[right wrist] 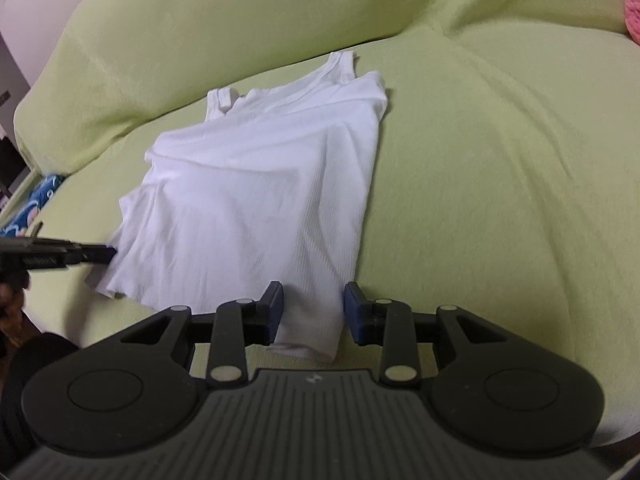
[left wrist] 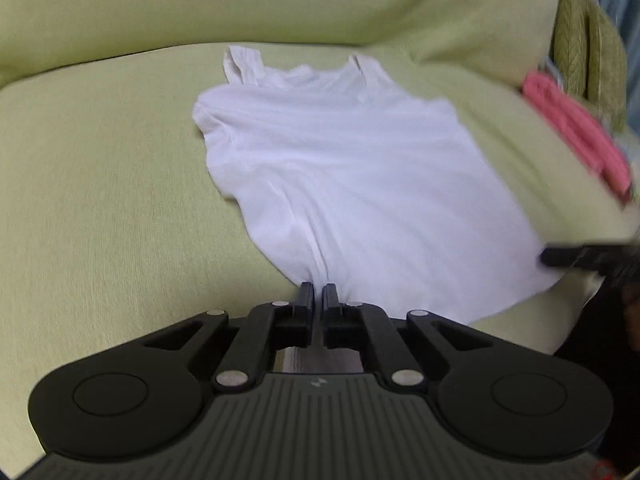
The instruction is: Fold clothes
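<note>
A white ribbed tank top (left wrist: 340, 160) lies spread on a light green sofa seat (left wrist: 100, 200), straps toward the backrest. My left gripper (left wrist: 318, 290) is shut on the near hem, and the fabric puckers into its closed jaws. In the right wrist view, my right gripper (right wrist: 314, 292) holds the other near corner of the tank top (right wrist: 260, 184), its blue-padded fingers set a little apart with a fold of cloth filling the gap. Each gripper shows side-on in the other's view: the right gripper (left wrist: 560, 258) at the hem's right end, the left gripper (right wrist: 100, 254) at its left end.
A folded pink garment (left wrist: 576, 136) lies on the seat at the right, beside a leaf-patterned cushion (left wrist: 588, 48). The green backrest (right wrist: 240, 20) rises behind the top. A blue patterned item (right wrist: 36, 200) lies at the seat's left end. A person's hand (right wrist: 12, 312) shows at the left edge.
</note>
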A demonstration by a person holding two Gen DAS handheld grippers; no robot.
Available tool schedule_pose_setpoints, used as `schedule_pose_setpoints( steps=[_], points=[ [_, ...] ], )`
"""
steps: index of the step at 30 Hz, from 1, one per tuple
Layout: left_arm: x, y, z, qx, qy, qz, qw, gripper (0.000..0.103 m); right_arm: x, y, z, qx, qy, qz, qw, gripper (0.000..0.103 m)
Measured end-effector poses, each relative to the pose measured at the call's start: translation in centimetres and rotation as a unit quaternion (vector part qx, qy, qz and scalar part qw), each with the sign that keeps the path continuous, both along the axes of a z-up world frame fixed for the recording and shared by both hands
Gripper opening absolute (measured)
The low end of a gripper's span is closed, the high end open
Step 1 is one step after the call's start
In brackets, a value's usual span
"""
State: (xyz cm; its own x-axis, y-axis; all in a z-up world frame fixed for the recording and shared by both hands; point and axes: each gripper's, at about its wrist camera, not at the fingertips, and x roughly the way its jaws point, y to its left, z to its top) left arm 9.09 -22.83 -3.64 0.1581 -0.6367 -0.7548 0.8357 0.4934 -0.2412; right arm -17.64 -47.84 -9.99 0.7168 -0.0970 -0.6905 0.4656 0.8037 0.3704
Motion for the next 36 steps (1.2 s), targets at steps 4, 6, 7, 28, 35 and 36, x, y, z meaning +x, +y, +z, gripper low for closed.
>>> schedule_pose_setpoints(
  steps=[4,6,7,28,35,36],
  points=[
    [2.2,4.0,2.1,-0.054,0.037,0.071,0.9953,0.0,-0.5,-0.4,0.2,0.015,-0.008,-0.018,1.0,0.03],
    [3.6,5.9,2.5,-0.062,0.059,0.098,0.9915,0.0,-0.9,-0.4,0.1,0.025,-0.009,-0.027,0.999,0.03],
    [4.0,6.6,2.3,-0.062,0.067,0.108,0.99,0.0,-1.1,-0.4,-0.1,0.035,-0.009,-0.033,0.999,0.03],
    [7.9,7.4,0.5,-0.079,0.12,0.144,0.9791,0.0,0.1,6.2,0.6,-0.191,0.049,0.045,0.979,0.003],
    [4.5,6.8,1.4,-0.05,0.104,0.079,0.9902,0.0,-3.0,10.5,3.5,-0.405,0.161,0.127,0.891,0.003],
    [4.2,6.8,1.1,-0.042,0.103,0.075,0.991,0.0,-3.3,10.9,3.1,-0.402,0.17,0.142,0.888,0.003]
  ],
)
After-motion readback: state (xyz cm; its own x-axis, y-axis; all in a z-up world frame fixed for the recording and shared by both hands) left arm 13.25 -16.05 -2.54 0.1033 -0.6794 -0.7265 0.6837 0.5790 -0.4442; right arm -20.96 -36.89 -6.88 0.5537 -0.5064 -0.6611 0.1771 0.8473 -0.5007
